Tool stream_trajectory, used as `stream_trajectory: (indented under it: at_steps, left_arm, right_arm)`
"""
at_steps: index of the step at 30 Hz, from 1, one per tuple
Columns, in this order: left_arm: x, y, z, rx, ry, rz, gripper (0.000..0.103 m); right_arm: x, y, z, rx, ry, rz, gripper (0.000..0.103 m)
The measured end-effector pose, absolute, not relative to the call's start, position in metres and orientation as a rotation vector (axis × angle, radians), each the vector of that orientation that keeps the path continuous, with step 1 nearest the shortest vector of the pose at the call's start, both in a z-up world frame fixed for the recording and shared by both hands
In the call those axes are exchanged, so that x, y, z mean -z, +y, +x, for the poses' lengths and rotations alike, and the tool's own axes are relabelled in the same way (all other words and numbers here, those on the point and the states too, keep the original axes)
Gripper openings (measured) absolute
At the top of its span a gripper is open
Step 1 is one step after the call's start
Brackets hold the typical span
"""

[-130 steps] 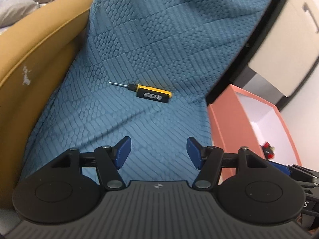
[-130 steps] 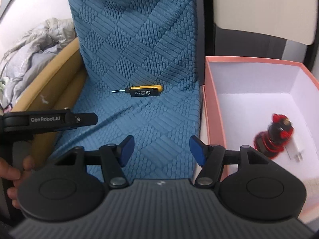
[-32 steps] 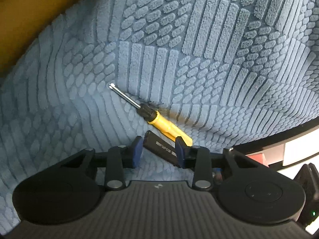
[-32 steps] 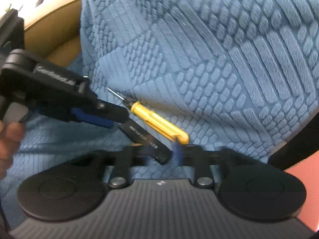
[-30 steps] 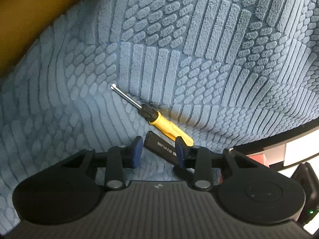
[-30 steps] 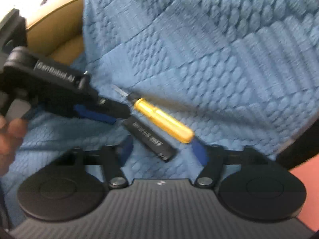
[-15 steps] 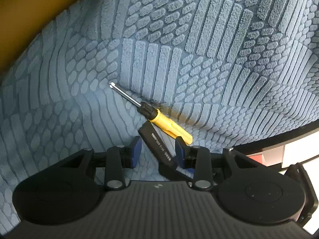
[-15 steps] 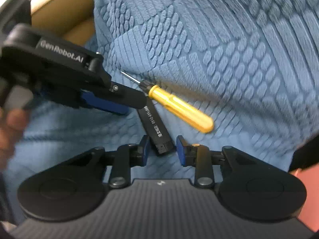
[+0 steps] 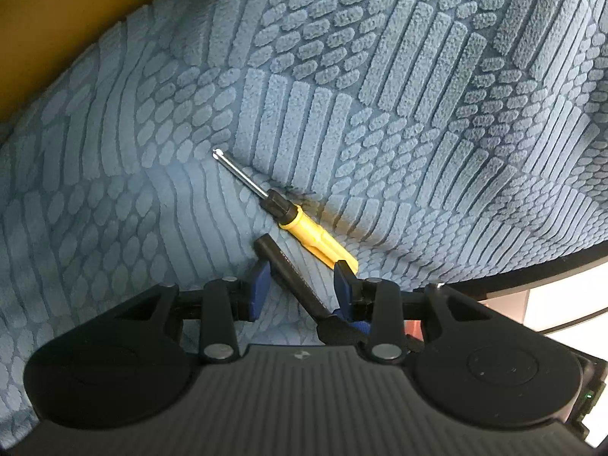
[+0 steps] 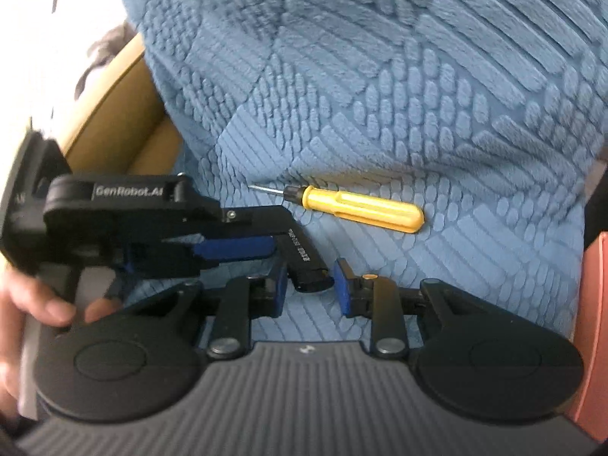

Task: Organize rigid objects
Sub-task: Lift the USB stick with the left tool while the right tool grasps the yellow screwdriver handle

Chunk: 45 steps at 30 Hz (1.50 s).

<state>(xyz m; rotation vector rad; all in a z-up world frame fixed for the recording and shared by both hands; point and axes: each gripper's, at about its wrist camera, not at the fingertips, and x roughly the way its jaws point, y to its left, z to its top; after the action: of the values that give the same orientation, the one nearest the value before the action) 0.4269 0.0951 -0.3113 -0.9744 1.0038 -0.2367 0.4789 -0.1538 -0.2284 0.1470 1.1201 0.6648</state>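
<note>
While your left gripper (image 9: 302,285) is clamped on the flat black stick (image 10: 304,258), your right gripper (image 10: 309,285) stands apart around its end. One yellow plastic screwdriver (image 10: 357,207) lies beside it on the bumpy blue cover (image 10: 418,95), near the cover's right edge by one pink box (image 10: 592,323).

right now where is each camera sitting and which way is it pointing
Left wrist: sits on the left gripper, looking forward and down at the blue cover, screwdriver and black bar; its own jaws show.
Right wrist: sits on the right gripper, facing the same spot; its jaws, the left gripper and the left hand show.
Shared: screwdriver, black bar, blue cover; the bar lies between both pairs of jaws.
</note>
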Motion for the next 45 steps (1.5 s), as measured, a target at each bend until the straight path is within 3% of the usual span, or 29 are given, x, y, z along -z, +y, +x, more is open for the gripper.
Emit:
stream_trajectory:
  at_steps: [13, 17, 22, 25, 27, 28, 40, 45]
  left_arm:
    - [0.320, 0.094, 0.420, 0.206, 1.011, -1.075, 0.042]
    - [0.322, 0.094, 0.419, 0.185, 1.011, -1.084, 0.020]
    - [0.320, 0.093, 0.420, 0.180, 1.023, -1.053, 0.011]
    - [0.319, 0.094, 0.422, 0.172, 1.028, -1.047, 0.011]
    - [0.319, 0.093, 0.422, 0.176, 1.032, -1.044, 0.011]
    - [0.318, 0.093, 0.422, 0.175, 1.034, -1.040, 0.011]
    - [0.318, 0.093, 0.422, 0.177, 1.039, -1.033, 0.011]
    - [0.317, 0.091, 0.421, 0.174, 1.042, -1.025, 0.011]
  right_arm:
    - [0.215, -0.167, 0.473, -0.711, 1.128, 0.363, 0.030]
    - [0.212, -0.153, 0.468, -0.746, 1.121, 0.286, 0.030]
    - [0.213, -0.155, 0.471, -0.798, 1.140, 0.227, 0.031]
    - [0.205, -0.170, 0.482, -0.768, 1.101, 0.213, 0.039]
    - [0.202, -0.176, 0.489, -0.741, 1.067, 0.178, 0.061]
    - [0.201, -0.176, 0.492, -0.728, 1.038, 0.147, 0.062]
    - [0.233, -0.128, 0.512, -0.726, 0.898, -0.362, 0.063]
    - [0.242, -0.122, 0.521, -0.766, 0.904, -0.410, 0.064]
